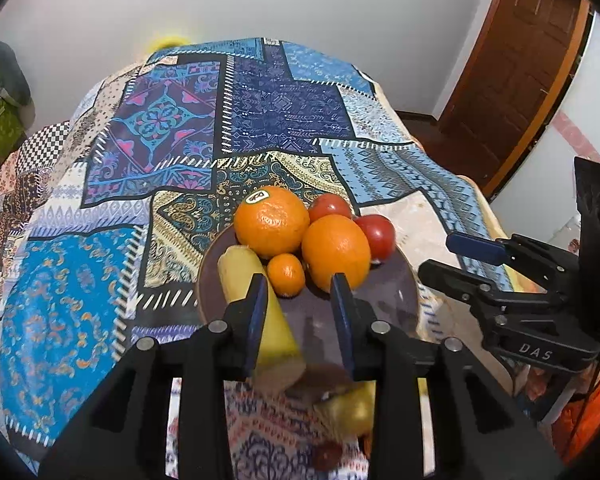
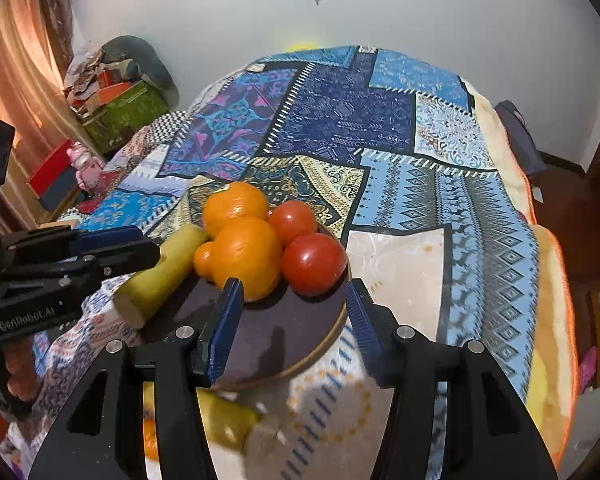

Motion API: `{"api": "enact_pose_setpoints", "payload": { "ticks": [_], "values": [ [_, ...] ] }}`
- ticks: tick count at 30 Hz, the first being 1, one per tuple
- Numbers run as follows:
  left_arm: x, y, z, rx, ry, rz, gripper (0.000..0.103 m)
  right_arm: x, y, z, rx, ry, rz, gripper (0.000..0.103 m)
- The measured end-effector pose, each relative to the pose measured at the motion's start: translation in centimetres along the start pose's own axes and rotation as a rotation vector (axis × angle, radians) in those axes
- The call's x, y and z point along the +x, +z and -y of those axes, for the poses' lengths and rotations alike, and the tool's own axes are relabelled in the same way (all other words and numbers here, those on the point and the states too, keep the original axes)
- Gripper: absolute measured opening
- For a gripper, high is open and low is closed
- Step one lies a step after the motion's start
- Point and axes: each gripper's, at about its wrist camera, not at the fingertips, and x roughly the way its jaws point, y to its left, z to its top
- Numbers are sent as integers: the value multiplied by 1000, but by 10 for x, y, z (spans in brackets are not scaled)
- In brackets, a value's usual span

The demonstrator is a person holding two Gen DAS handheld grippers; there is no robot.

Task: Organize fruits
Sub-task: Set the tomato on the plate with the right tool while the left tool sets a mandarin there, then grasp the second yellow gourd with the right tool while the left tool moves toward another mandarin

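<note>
A dark round plate [image 1: 380,304] [image 2: 284,340] lies on the patchwork cloth. It holds two large oranges [image 1: 272,222] [image 2: 246,256], a small mandarin [image 1: 286,274], two red tomatoes [image 1: 376,236] [image 2: 314,264] and a long yellow fruit [image 1: 278,332] [image 2: 160,276] that overhangs the plate's rim. My left gripper [image 1: 300,312] is open over the plate's near side, its left finger beside the yellow fruit. My right gripper [image 2: 296,320] is open and empty over the plate, just short of the oranges and tomatoes. Each gripper shows in the other's view [image 1: 500,280] [image 2: 60,264].
Blurred fruit lies near and below the grippers: a yellow-green piece [image 1: 348,408] [image 2: 228,420] and a dark red one [image 1: 328,454]. The patchwork cloth [image 1: 220,128] [image 2: 380,120] stretches far beyond the plate. A wooden door [image 1: 520,60] stands at the right; boxes and clutter [image 2: 116,108] at the left.
</note>
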Motion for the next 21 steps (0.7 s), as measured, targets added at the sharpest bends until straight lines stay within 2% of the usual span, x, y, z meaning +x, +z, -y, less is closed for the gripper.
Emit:
{"api": "enact_pose_setpoints", "payload": {
  "ticks": [6,13,17,21],
  "values": [
    [-31,-23,-1,1,-4,5,40,-25,-24,-11,-7,21,13,55],
    [-51,-58,-5,-15,-17,-32,43,-37,-54,-23,11,47,-13,56],
    [-45,-78,-6,-22,-22,-72,44,-33,-69,-23,43,47,-37,58],
    [-26,-91,-6,-13,4,-127,44,-24,-78,-13,72,-17,-52,58]
  ]
}}
